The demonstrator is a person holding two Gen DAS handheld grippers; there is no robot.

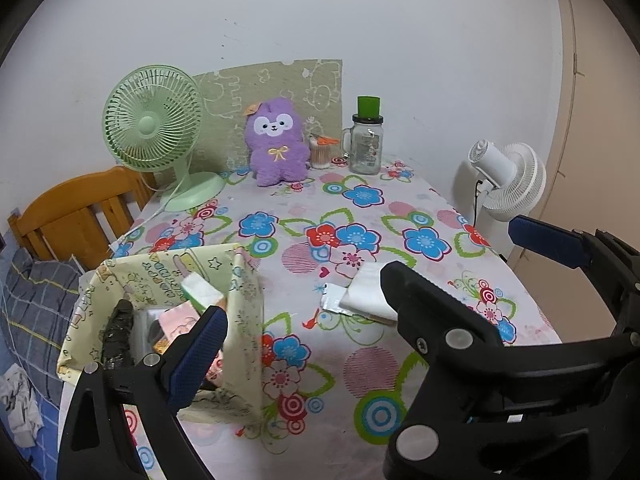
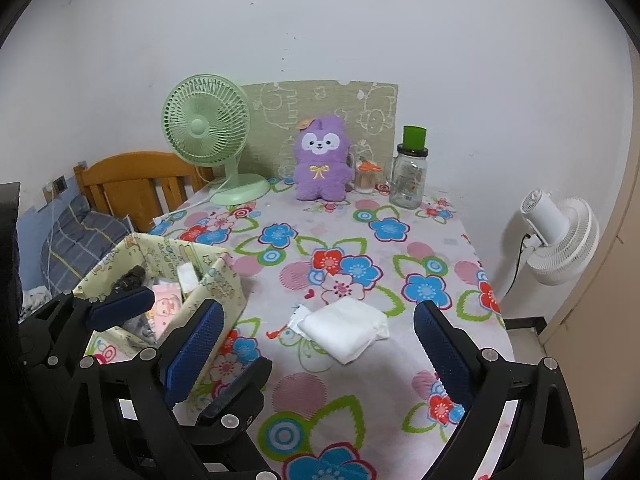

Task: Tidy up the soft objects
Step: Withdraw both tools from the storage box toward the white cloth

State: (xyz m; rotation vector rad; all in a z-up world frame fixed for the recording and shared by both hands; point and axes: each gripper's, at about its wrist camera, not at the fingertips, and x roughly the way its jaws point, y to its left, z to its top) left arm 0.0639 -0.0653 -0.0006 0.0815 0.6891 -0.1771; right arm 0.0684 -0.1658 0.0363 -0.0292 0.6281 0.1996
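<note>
A white soft pack (image 2: 344,330) lies flat on the flowered tablecloth (image 2: 360,216), in front of and between the fingers of my open right gripper (image 2: 318,308), untouched. In the left wrist view the pack (image 1: 368,292) is partly hidden behind the right gripper (image 1: 452,250). My left gripper (image 1: 320,320) is open and empty, its left finger over the cartoon-print fabric box (image 1: 248,300) at the table's left. The box (image 2: 216,292) holds a pink packet (image 1: 180,320), a green-and-white pad (image 1: 200,288) and a dark item. A purple plush (image 2: 322,160) sits upright at the back.
At the back stand a green desk fan (image 2: 206,128), a glass jar mug with a green lid (image 2: 410,180) and a small swab container (image 2: 366,178). A white fan (image 2: 560,232) stands off the table's right edge. A wooden bed frame (image 2: 132,176) is at the left.
</note>
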